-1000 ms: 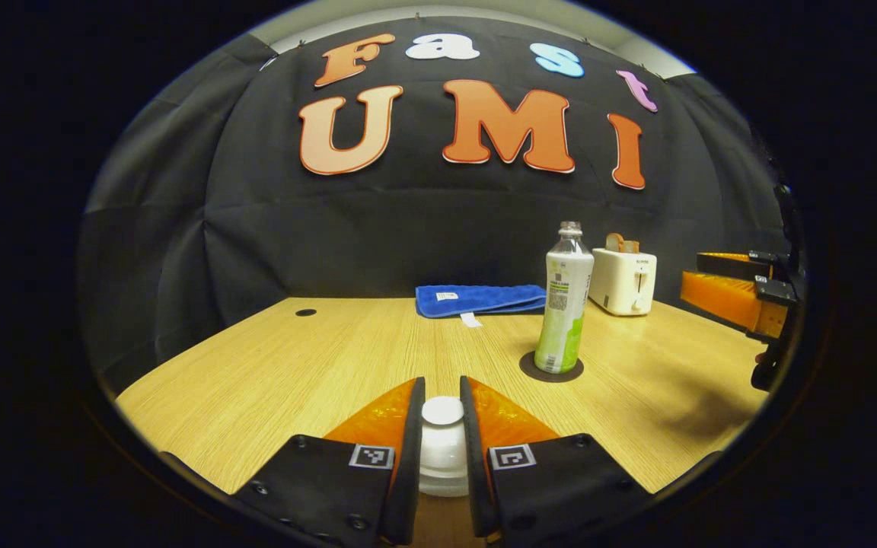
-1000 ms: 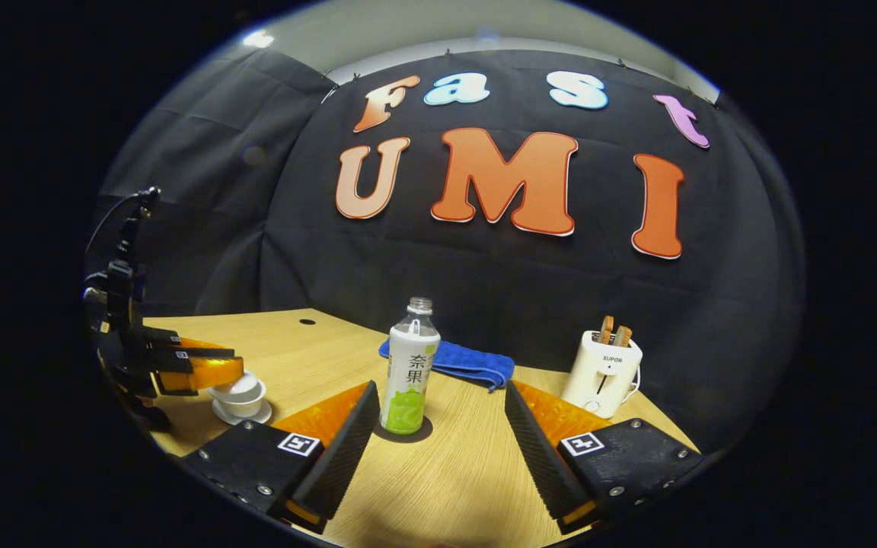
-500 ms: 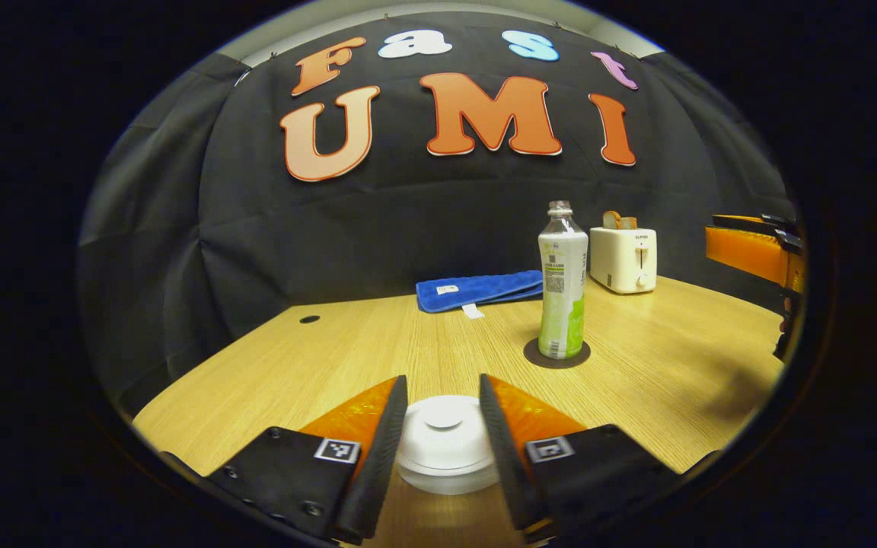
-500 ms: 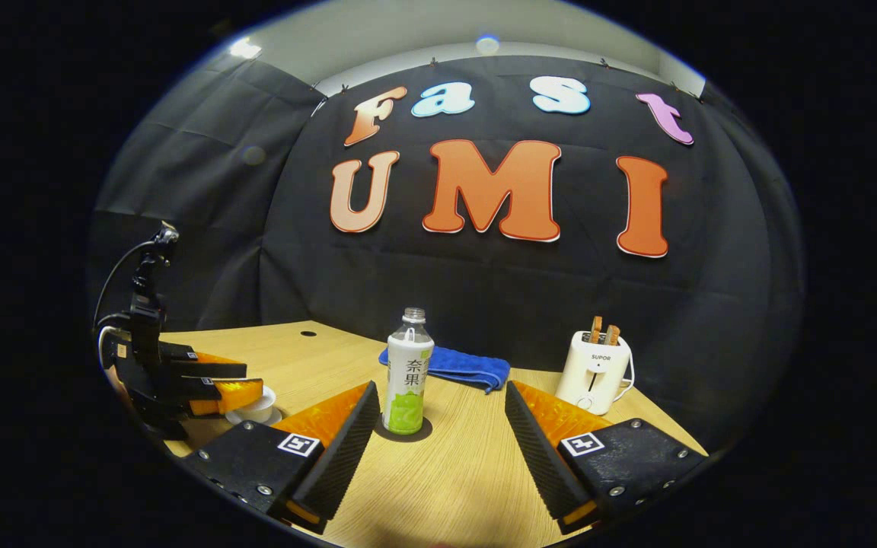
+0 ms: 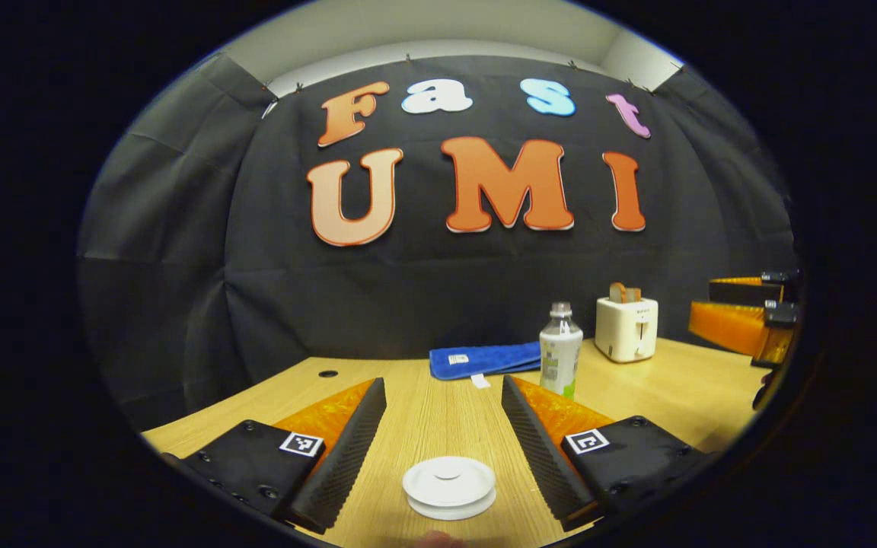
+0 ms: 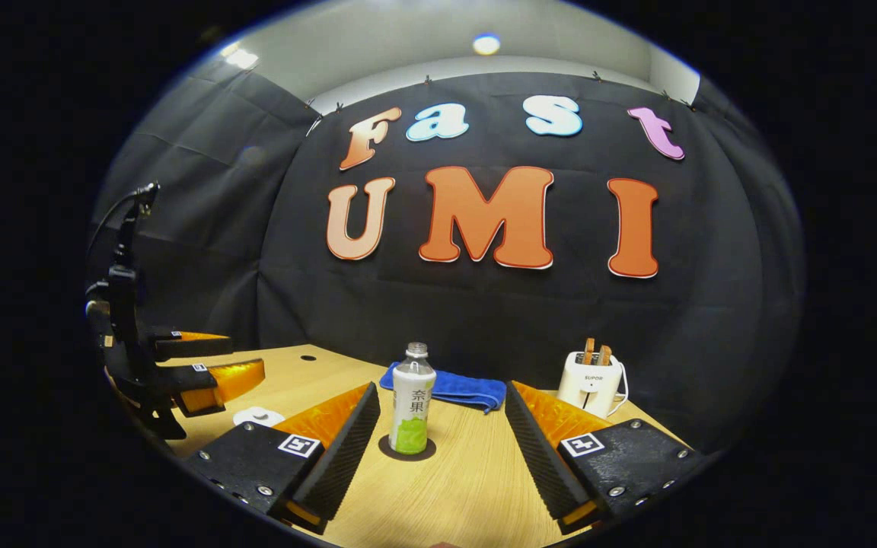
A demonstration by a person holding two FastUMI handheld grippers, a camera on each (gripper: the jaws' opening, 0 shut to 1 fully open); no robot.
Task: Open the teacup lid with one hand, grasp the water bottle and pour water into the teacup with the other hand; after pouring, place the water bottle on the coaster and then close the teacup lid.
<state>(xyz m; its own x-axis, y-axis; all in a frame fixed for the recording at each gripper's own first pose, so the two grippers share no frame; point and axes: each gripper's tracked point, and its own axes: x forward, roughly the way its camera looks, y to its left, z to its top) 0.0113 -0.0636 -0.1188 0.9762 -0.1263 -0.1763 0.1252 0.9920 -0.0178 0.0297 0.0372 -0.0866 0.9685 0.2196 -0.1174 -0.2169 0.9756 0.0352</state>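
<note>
The left gripper (image 5: 444,426) is now spread wide and drawn back — the teacup lid (image 5: 449,485), clamped a second ago, sits closed near the table's (image 5: 438,396) front edge. The right gripper (image 6: 442,438) is likewise released; the water bottle (image 6: 412,409) stands on its coaster (image 6: 406,449) mid-table — task apparently done.

The table (image 5: 438,396) is pale yellow wood with a fine straight grain. At six o'clock in the left gripper view sits a plain white lid (image 5: 449,484). The left gripper (image 5: 443,396) has black ribbed fingers backed in translucent orange, each base black with a small black-and-white square marker; the right gripper (image 6: 442,399) is coloured the same. At one o'clock from the lid, the bottle (image 5: 560,348) is clear at the neck, its label white above and green below. In the right gripper view it rests on a dark round coaster (image 6: 407,450). The folded towel (image 5: 484,359) is bright blue with a white tag. The toaster (image 5: 626,327) is cream-white, brown slices on top.
</note>
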